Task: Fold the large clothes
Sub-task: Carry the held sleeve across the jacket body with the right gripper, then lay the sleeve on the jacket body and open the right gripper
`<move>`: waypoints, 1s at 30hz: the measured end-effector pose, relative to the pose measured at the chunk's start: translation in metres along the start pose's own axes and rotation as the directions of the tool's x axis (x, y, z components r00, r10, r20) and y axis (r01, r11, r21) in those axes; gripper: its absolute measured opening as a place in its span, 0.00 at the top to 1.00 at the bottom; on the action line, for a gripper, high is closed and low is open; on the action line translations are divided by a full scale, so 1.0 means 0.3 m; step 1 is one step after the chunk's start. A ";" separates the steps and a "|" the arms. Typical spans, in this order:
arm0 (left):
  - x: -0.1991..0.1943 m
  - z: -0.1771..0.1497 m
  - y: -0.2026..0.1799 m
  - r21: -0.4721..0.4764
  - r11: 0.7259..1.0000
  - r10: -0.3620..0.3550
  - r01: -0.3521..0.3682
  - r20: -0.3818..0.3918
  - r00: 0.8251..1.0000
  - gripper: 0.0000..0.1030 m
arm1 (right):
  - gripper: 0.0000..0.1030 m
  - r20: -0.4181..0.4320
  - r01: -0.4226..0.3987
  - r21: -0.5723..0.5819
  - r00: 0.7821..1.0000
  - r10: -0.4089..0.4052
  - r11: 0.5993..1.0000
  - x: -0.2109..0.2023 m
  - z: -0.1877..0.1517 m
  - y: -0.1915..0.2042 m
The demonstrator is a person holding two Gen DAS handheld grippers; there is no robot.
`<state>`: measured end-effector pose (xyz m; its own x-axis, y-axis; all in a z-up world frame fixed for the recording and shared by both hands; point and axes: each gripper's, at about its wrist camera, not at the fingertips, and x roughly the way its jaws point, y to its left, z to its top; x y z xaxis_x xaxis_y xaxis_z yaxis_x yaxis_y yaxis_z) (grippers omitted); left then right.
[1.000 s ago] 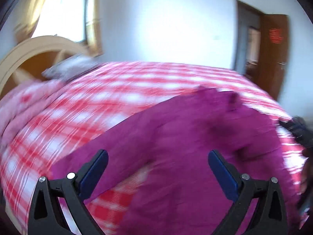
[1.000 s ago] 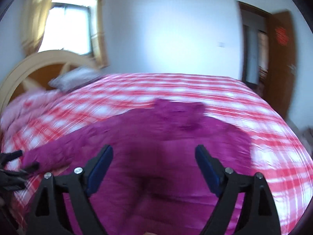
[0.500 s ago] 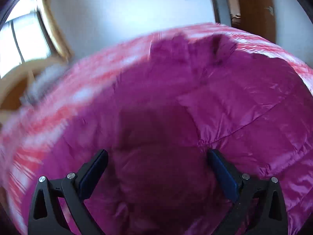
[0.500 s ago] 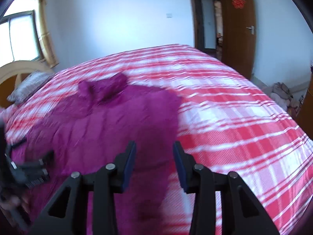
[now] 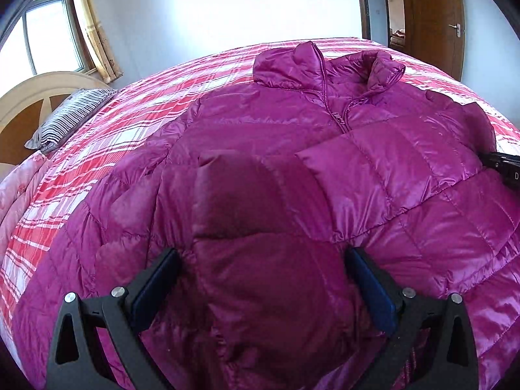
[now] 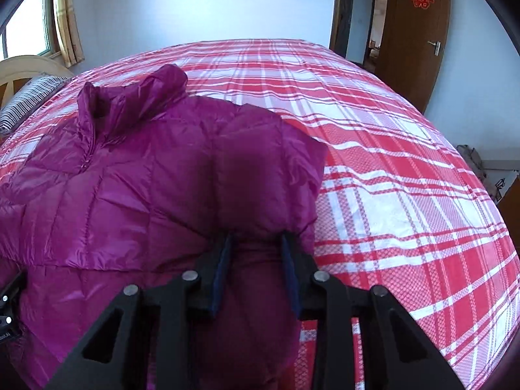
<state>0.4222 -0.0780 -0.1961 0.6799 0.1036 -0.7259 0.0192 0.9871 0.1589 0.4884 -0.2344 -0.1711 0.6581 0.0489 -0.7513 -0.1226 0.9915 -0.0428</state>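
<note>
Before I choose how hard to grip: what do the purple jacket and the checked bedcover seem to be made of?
The jacket looks like thin, glossy synthetic shell, probably nylon or polyester, over puffy fill: it shows bright sheen and stitched quilt lines. The bedcover looks like matte woven cloth, perhaps cotton: no shine, and a fine weave texture shows in the checks.

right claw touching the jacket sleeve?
Touching. Right wrist view: the right claw has both pads pressed into a bunched sleeve of the magenta puffer jacket, with no gap.
</note>
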 end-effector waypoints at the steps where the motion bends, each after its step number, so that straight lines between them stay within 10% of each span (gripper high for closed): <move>1: 0.001 0.001 0.003 -0.003 1.000 -0.003 0.003 -0.001 1.000 0.01 | 0.67 -0.011 0.007 -0.021 1.000 -0.007 1.000 -0.003 0.005 0.004; 8: 0.002 0.000 0.009 -0.014 1.000 -0.013 0.013 -0.001 1.000 0.01 | 0.65 0.103 0.018 0.028 0.994 -0.021 0.999 -0.129 0.120 -0.005; 15: 0.006 -0.002 0.012 -0.019 1.000 -0.021 0.021 -0.003 1.000 0.01 | 0.66 -0.052 0.020 0.063 0.999 -0.017 0.998 0.090 0.174 0.010; 21: 0.013 -0.004 0.020 -0.031 0.999 -0.034 0.033 -0.008 0.999 0.01 | 0.66 -0.011 0.062 0.018 0.998 -0.062 0.998 0.109 0.138 0.031; 30: 0.016 -0.002 0.022 -0.039 0.998 -0.042 0.042 -0.011 0.999 0.01 | 0.60 0.011 -0.041 -0.025 0.999 0.042 0.999 -0.207 0.108 0.199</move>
<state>0.4253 -0.0710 -0.1988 0.6703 0.0630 -0.7394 0.0192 0.9946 0.1022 0.4643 -0.1742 -0.1057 0.6607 0.0917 -0.7450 -0.1681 0.9854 -0.0278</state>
